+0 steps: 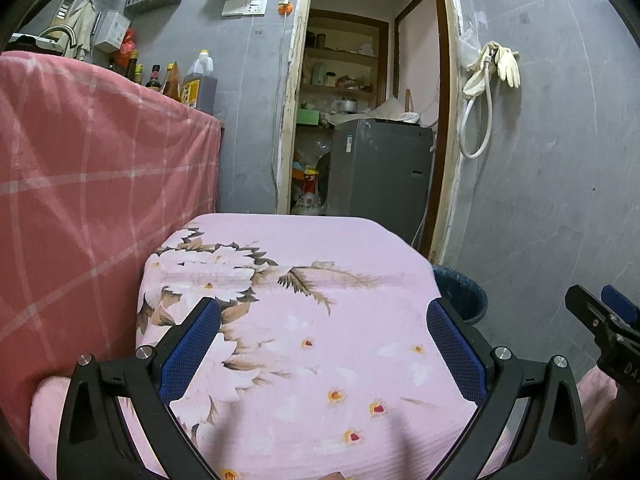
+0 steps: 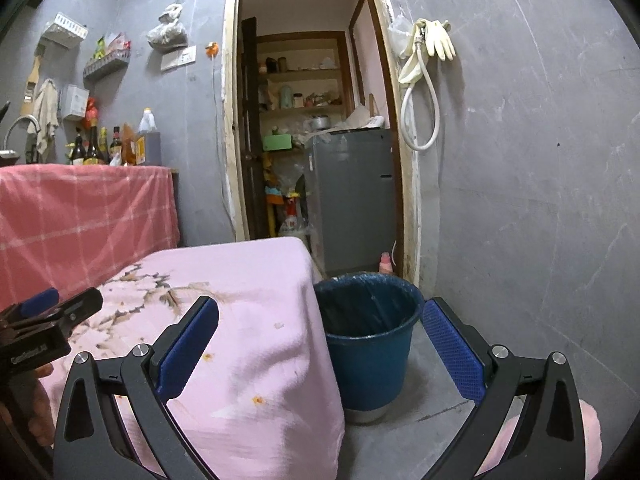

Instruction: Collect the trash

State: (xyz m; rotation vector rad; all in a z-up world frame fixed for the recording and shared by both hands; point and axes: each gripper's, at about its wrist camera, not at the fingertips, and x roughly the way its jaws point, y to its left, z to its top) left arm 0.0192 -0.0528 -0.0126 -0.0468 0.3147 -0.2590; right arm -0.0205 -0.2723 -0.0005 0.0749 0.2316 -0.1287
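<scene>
My left gripper (image 1: 323,312) is open and empty, held above a low table covered with a pink floral cloth (image 1: 304,320). My right gripper (image 2: 320,312) is open and empty, over the table's right edge (image 2: 280,320) and beside a blue bin (image 2: 370,340) lined with a dark bag, standing on the floor. The bin's rim also shows in the left wrist view (image 1: 464,292). No loose trash shows on the cloth. Each gripper shows in the other's view: the right one at the far right (image 1: 600,312), the left one at the far left (image 2: 56,304).
A counter draped in a red checked cloth (image 1: 92,184) stands at the left, with sauce bottles (image 1: 176,80) on top. An open doorway (image 2: 312,120) leads to a grey appliance (image 2: 352,196) and shelves. Rubber gloves and a hose (image 2: 428,64) hang on the grey wall.
</scene>
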